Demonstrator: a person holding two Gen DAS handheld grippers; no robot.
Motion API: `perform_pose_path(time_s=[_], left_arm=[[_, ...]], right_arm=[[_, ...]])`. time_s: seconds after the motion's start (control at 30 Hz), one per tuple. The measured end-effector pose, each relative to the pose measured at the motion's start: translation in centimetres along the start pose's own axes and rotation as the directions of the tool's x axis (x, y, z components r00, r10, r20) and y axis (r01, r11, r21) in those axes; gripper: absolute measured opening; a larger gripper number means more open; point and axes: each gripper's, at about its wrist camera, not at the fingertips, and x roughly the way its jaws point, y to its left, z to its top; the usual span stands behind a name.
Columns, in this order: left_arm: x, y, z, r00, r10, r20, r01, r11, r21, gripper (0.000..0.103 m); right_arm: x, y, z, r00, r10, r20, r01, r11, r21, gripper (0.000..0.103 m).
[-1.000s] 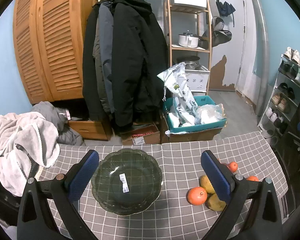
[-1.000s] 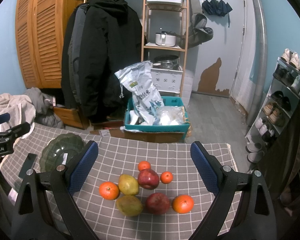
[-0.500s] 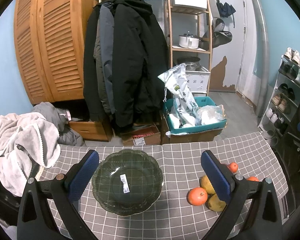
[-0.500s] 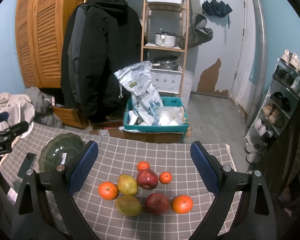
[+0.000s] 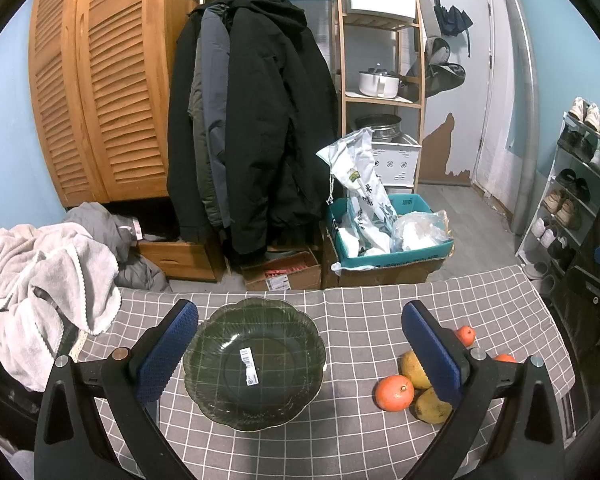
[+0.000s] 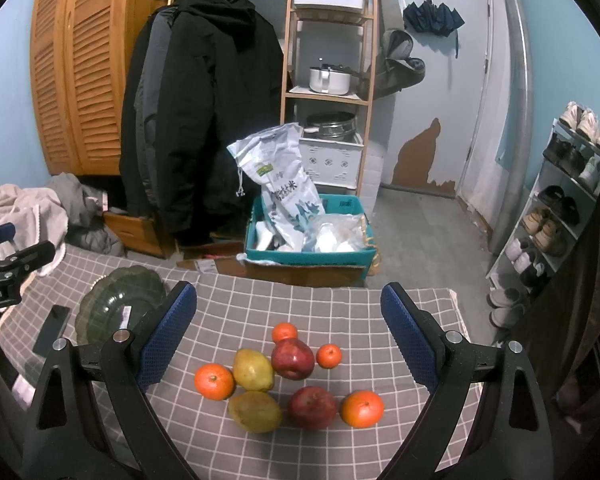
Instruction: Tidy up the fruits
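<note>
A dark green glass bowl (image 5: 254,364) with a white sticker sits empty on the grey checked tablecloth (image 5: 352,444), between the fingers of my open left gripper (image 5: 299,326). The bowl (image 6: 118,300) also shows at the left of the right wrist view. My right gripper (image 6: 288,308) is open above a cluster of fruit: two red apples (image 6: 293,358) (image 6: 312,407), two yellow-green mangoes (image 6: 253,371) (image 6: 254,411) and several oranges (image 6: 214,381). An orange (image 5: 395,393) and the mangoes (image 5: 414,365) lie right of the bowl in the left wrist view, partly hidden by the right finger.
A black phone (image 6: 52,328) lies on the cloth left of the bowl. A pale towel (image 5: 36,280) is heaped at the table's left end. Beyond the far edge stand hanging coats (image 5: 252,128), a teal box with bags (image 5: 384,232), wooden shelves and a shoe rack (image 6: 560,216).
Almost nothing differs; both views have drifted very slightly, and the fruit and the bowl lie where they were.
</note>
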Motion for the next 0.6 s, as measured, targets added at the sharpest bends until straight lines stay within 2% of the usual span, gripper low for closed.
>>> perform_pose_path(time_s=[0.6], left_arm=[[-0.03, 0.08, -0.12, 1.000, 0.002, -0.001, -0.002, 1.000, -0.001, 0.103]], right_arm=[[-0.09, 0.11, 0.03, 1.000, -0.002, 0.001, 0.002, 1.000, -0.003, 0.092]])
